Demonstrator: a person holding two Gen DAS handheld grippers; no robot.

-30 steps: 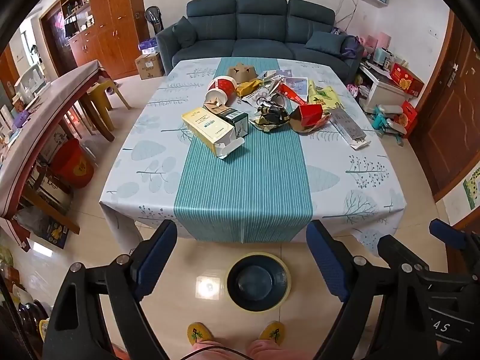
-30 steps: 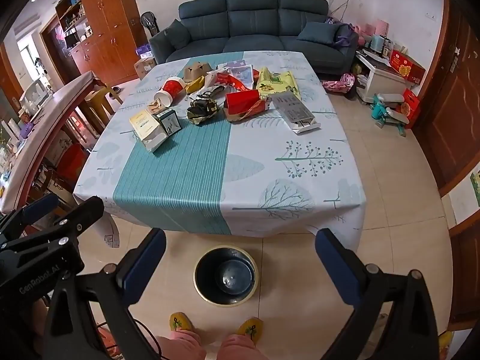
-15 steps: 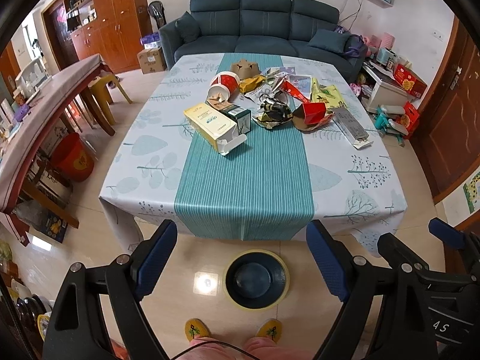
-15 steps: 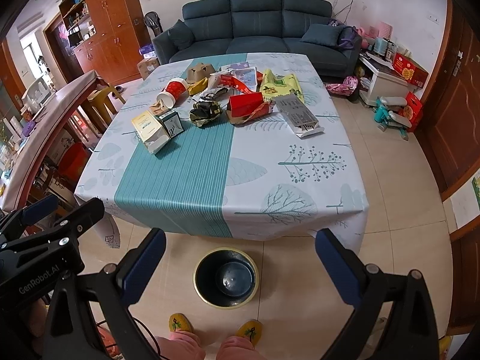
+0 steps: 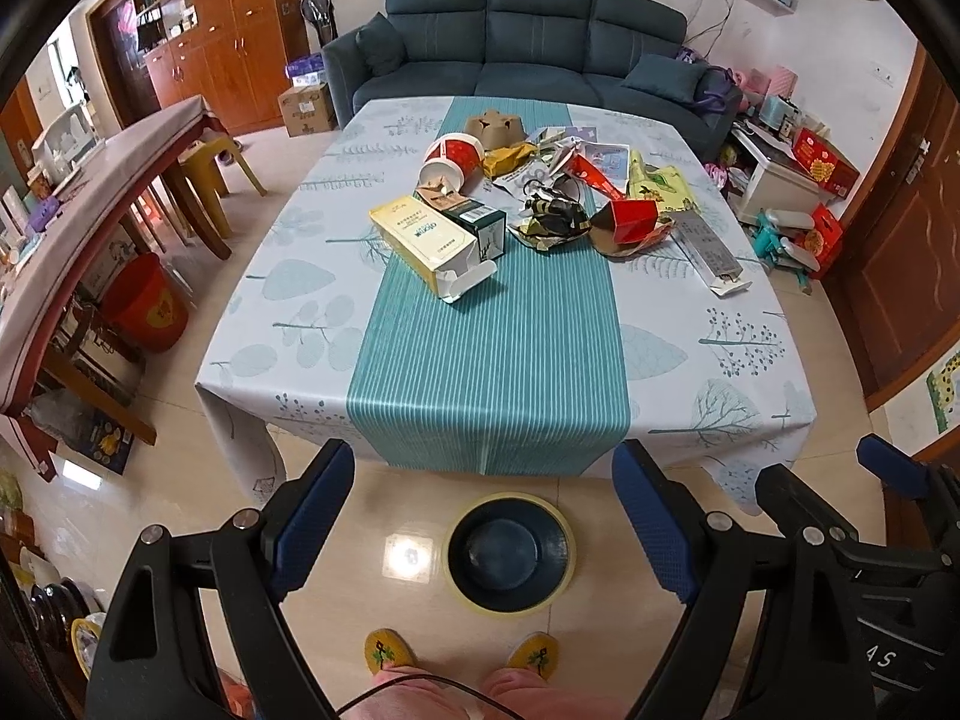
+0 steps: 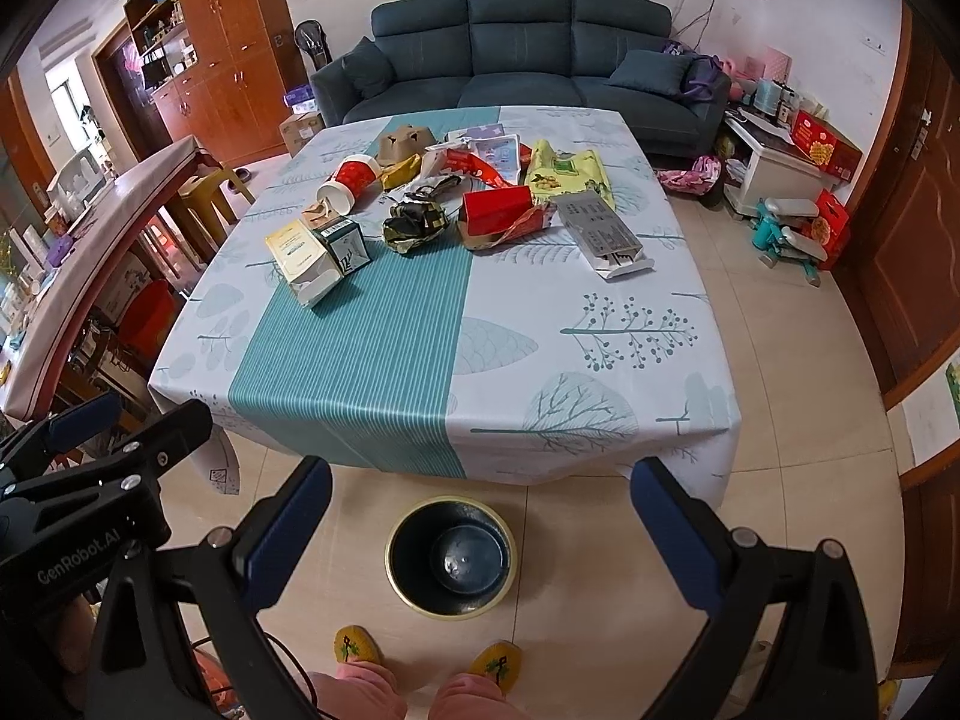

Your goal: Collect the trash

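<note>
We hold both grippers back from the table (image 5: 720,360), jaws wide and empty: left gripper (image 5: 480,516), right gripper (image 6: 480,516). The trash sits clustered on the far half, well ahead of both; the yellow carton (image 5: 423,240) lies nearest, left of centre, long axis slanting toward us, so the left gripper looks closer. The bin (image 5: 509,552) stands on the floor below the jaws; its depth is hard to judge.

Left tongs (image 5: 483,516): black frame, silver screws, blue textured pads (image 5: 312,519). Right tongs (image 6: 480,531): same build; "GenRobot.AI" lettering on the neighbouring unit at nine o'clock. Person: pink trousers (image 6: 360,687), yellow embroidered slippers (image 6: 357,645); thin black cable (image 5: 420,684).
</note>
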